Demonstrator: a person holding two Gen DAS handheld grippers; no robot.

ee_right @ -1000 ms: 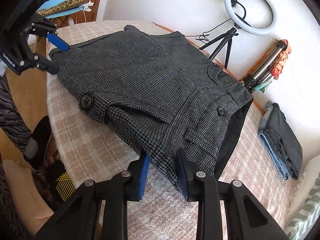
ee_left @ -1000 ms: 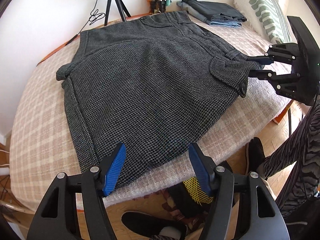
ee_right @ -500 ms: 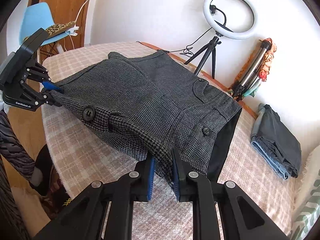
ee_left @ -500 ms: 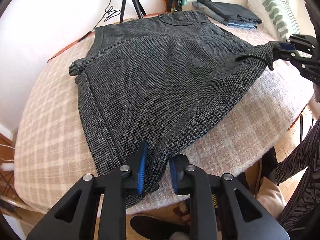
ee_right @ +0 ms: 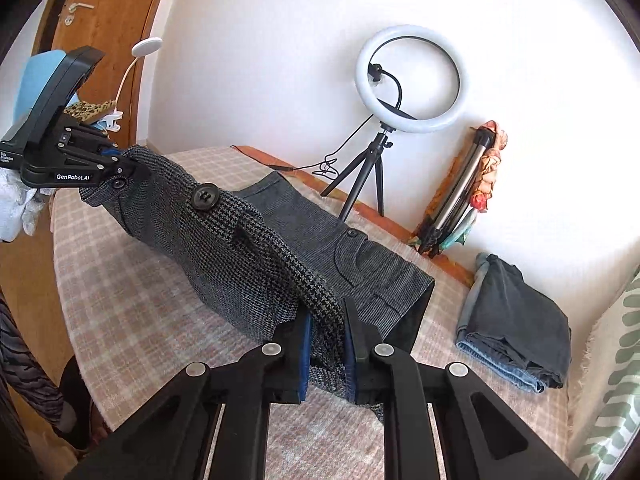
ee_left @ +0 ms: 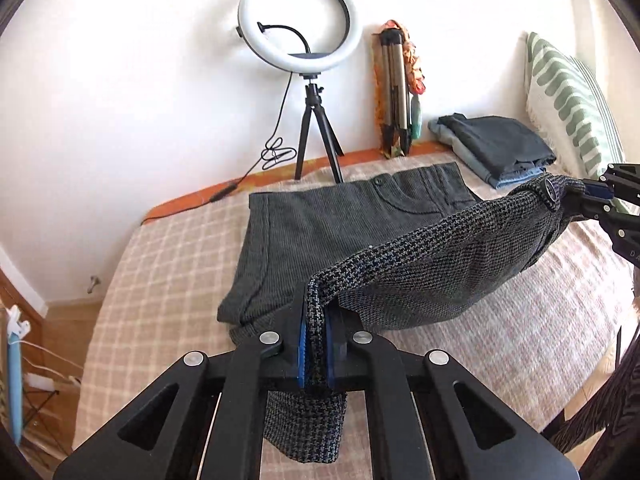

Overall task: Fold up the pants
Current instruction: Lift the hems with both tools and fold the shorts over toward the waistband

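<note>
Since a moment ago both my grippers have lifted the near edge of the pants off the surface, and that raised edge now hangs stretched between them. My left gripper has its jaws closed narrow on one corner of the checked cloth, a flap of it drooping below the blue pads. My right gripper has its jaws pinched on the other corner, near the big black button. Farther out, the waistband half of the pants lies flat on the plaid-covered surface. Beyond it a ring light stands on its tripod against the white wall, a folded tripod leans beside it, and folded clothes rest near a striped pillow.
</note>
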